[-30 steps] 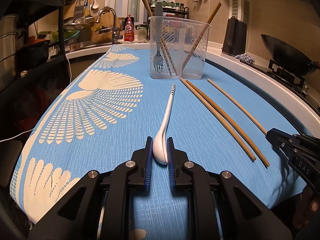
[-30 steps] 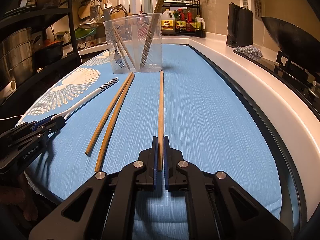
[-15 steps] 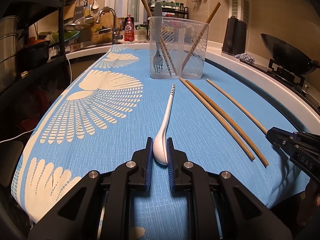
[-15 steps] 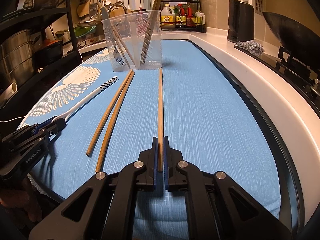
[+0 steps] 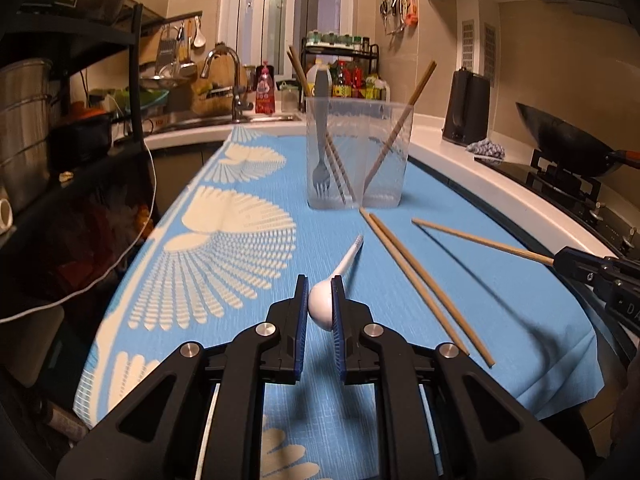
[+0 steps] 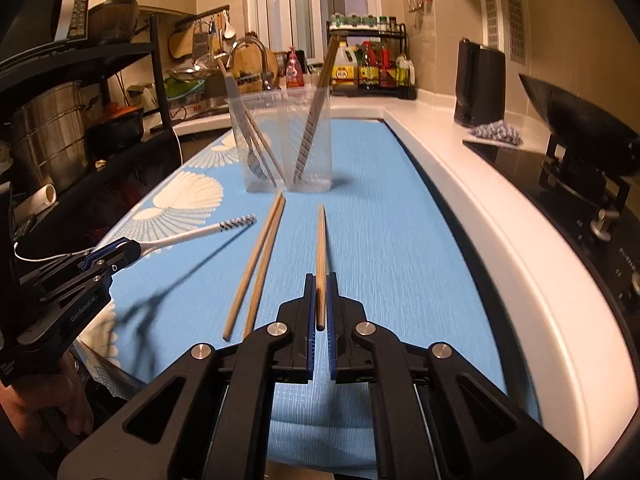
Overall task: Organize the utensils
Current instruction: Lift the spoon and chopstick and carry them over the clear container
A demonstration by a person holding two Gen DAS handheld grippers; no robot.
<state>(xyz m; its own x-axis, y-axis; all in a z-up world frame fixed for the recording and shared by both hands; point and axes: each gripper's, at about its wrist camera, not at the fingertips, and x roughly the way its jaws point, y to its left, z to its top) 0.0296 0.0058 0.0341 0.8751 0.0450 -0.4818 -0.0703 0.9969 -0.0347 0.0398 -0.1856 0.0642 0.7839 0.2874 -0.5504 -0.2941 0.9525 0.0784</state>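
Grippers: two black two-finger tools with blue ribbed pads are counted, one per hand.
Left gripper: fingers are pinched on the bowl of one glossy white ceramic spoon; the slim handle with a black-striped tip is angled up off the cloth.
Right gripper: fingers are pressed tight on the thick end of one tapered wooden chopstick, which is raised clear of the cloth, its shadow cast below.
Loose chopsticks: two plain round wooden chopsticks are left flat on the cloth, side by side and almost touching, between spoon and held chopstick.
Holder: one clear ribbed plastic cup is seen upright at the far end of the cloth, just beyond the tips of the loose pair.
Holder contents: one grey metal fork, tines down, and what are read as three wooden chopsticks, leaning.
Surface: one blue woven cloth with cream fan motifs is spread over the counter.
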